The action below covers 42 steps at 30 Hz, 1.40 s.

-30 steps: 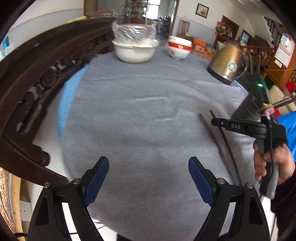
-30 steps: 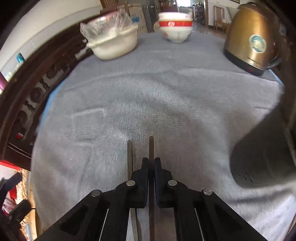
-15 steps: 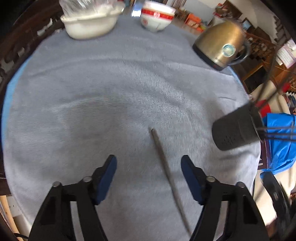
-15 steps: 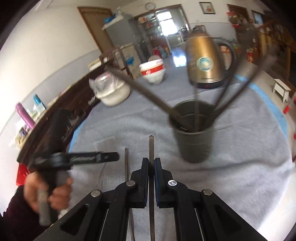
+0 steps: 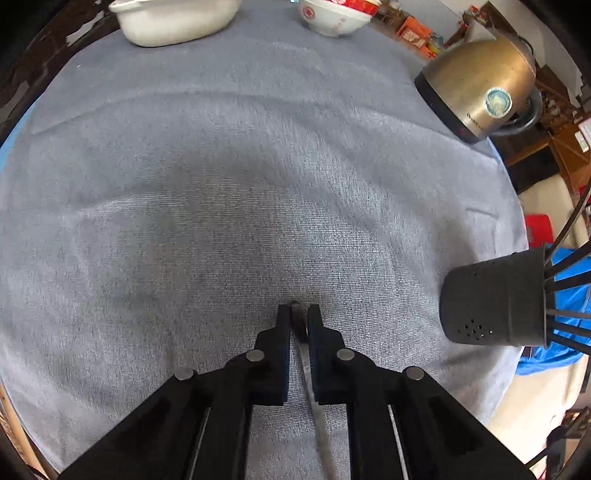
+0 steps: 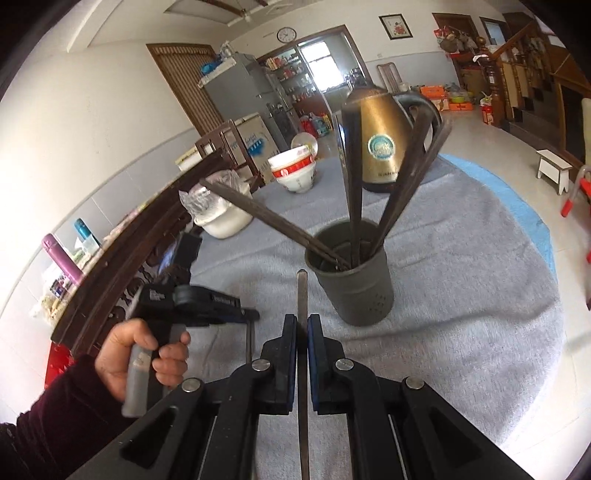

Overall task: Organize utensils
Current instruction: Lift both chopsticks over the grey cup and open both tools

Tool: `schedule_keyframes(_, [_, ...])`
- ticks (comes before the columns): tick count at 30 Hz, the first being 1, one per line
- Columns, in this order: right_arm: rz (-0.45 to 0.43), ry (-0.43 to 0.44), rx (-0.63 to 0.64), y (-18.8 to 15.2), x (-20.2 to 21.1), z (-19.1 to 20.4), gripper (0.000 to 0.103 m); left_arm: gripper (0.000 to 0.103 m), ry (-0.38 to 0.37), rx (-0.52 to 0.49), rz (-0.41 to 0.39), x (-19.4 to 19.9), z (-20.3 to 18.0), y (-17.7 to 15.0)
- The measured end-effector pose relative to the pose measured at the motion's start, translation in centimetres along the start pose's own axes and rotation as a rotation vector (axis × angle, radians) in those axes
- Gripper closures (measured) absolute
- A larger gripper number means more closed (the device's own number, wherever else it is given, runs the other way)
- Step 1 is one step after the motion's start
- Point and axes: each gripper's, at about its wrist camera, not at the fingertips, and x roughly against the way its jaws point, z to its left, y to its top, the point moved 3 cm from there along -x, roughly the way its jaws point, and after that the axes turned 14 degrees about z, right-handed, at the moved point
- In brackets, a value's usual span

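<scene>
On the grey cloth (image 5: pixel 221 184) lies a dark chopstick (image 5: pixel 320 424), and my left gripper (image 5: pixel 298 308) points steeply down with its jaws closing tight on the far end. My right gripper (image 6: pixel 302 319) is shut on a second chopstick (image 6: pixel 301 291), held in the air with its tip just short of the dark grey holder (image 6: pixel 354 295). Several chopsticks lean in that holder. In the left wrist view the holder (image 5: pixel 495 299) stands at the right near the cloth's edge. In the right wrist view a hand (image 6: pixel 147 354) holds the left gripper (image 6: pixel 255 314) to the left.
A brass kettle (image 5: pixel 480 85) stands at the back right of the round table. A white bowl (image 5: pixel 177 18) and a red-and-white bowl (image 5: pixel 332 14) sit at the far edge. A dark carved wooden bench (image 6: pixel 122 258) runs along the table's left.
My left gripper swung right and down over the lying chopstick and shut on it. My right gripper rose with its chopstick from the cloth and turned to face the holder.
</scene>
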Motion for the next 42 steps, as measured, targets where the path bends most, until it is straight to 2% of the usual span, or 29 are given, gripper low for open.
schedule_keyframes(5, [-0.128, 0.029, 0.013, 2.0, 3.1, 0.6, 0.097, 0.097, -0.043, -0.035, -0.104, 3.7, -1.2, -1.9])
schedule_keyframes(14, [-0.444, 0.052, 0.024, 6.0, 9.2, 2.1, 0.097, 0.098, -0.113, -0.198, -0.395, 16.7, -6.3, -6.6])
schedule_keyframes(20, [-0.636, -0.044, 0.028, 8.5, 11.3, 3.2, 0.097, 0.098, -0.164, -0.251, -0.560, 23.2, -9.2, -7.4])
schedule_keyframes(24, [-0.730, -0.141, 0.030, 10.0, 11.6, 4.1, 0.097, 0.098, -0.197, -0.277, -0.615, 25.8, -10.3, -6.9])
schedule_keyframes(29, [-0.770, -0.226, 0.026, 11.4, 10.3, 5.2, 0.097, 0.098, -0.222, -0.282, -0.661, 27.2, -12.2, -6.6])
schedule_keyframes(32, [-0.765, -0.280, 0.030, 12.3, 8.6, 5.6, 0.097, 0.097, -0.201, -0.273, -0.678, 26.3, -13.0, -6.3])
schedule_keyframes(37, [-0.718, -0.287, -0.009, 13.3, 5.5, 4.9, 0.097, 0.098, -0.173, -0.260, -0.637, 23.6, -13.1, -5.7])
schedule_keyframes(42, [-0.690, -0.292, -0.031, 12.8, 4.2, 4.0, 0.097, 0.097, -0.158, -0.267, -0.618, 22.5, -13.0, -6.0])
